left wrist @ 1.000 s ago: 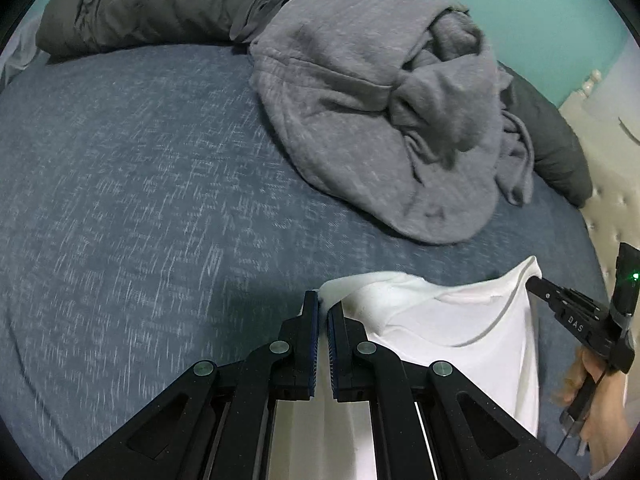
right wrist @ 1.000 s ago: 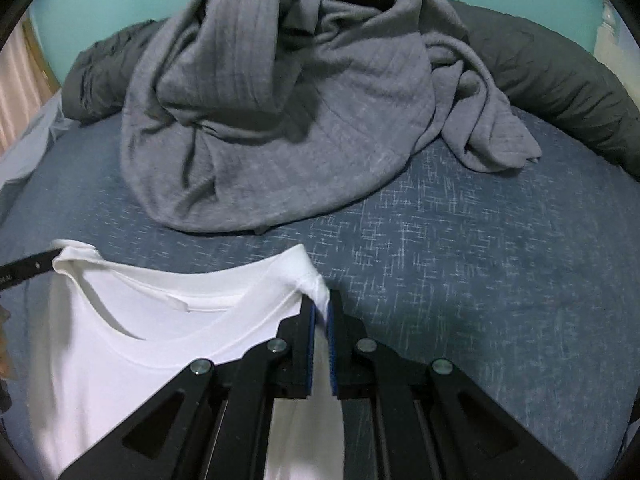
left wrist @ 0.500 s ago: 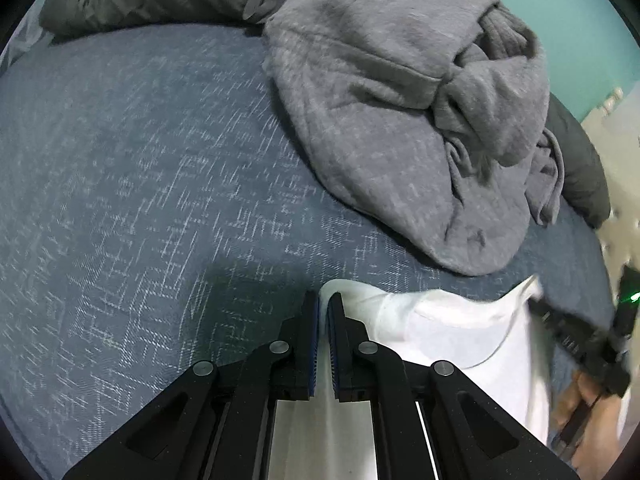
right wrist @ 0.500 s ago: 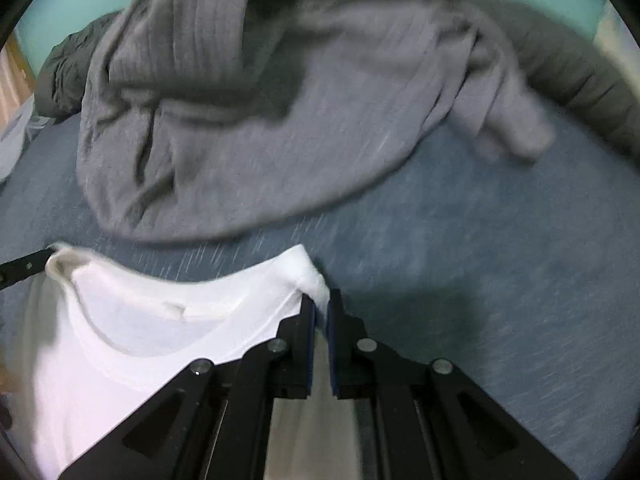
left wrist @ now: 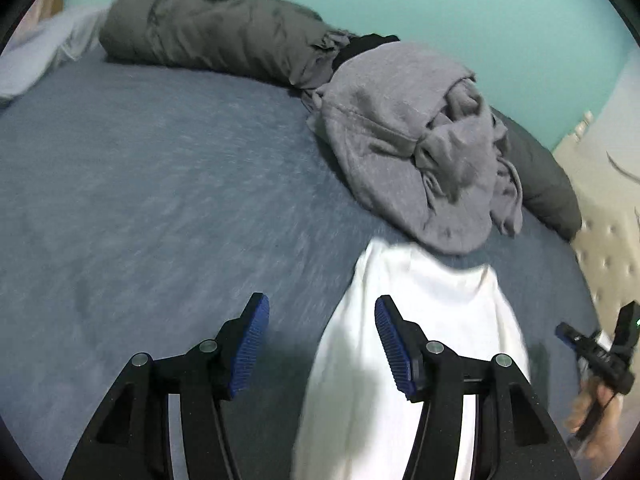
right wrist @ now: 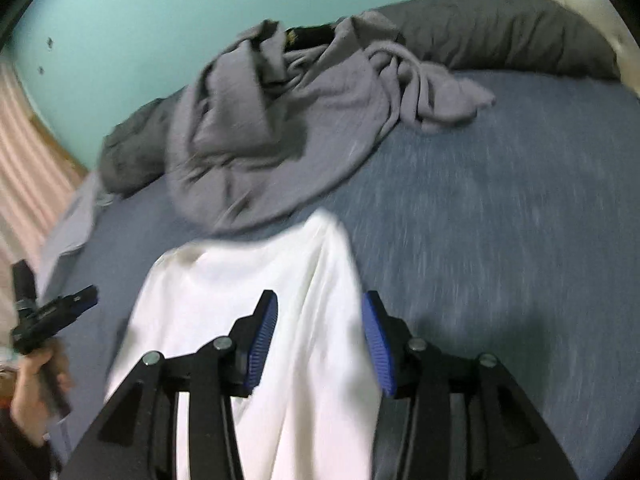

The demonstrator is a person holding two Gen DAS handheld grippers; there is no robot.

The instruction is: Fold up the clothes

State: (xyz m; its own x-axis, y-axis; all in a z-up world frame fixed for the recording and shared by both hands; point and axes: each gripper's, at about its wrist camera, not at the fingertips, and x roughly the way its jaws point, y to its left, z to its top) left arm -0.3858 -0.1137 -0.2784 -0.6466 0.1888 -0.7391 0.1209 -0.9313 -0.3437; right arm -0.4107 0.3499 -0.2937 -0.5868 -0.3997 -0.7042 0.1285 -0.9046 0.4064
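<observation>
A white T-shirt (left wrist: 424,320) lies flat on the blue bedsheet (left wrist: 160,200), its collar end toward a heap of grey clothing. My left gripper (left wrist: 320,340) is open above the shirt's left edge, nothing between its blue pads. In the right wrist view the same shirt (right wrist: 248,280) lies under my right gripper (right wrist: 318,336), which is open too, its jaws spread over the shirt's right side. Each view catches the other gripper at its edge: the right one (left wrist: 592,352) and the left one (right wrist: 52,312), each in a hand.
A crumpled grey sweatshirt (left wrist: 412,140) lies just beyond the shirt's collar, also in the right wrist view (right wrist: 280,128). A dark grey duvet (left wrist: 208,36) runs along the teal wall. A padded cream headboard (left wrist: 604,240) is at the right. Blue sheet (right wrist: 500,220) stretches to the sides.
Both grippers were shut on the shirt's shoulders; they have let go and now stand open. The shirt dropped onto the bed and both grippers pulled back and up.
</observation>
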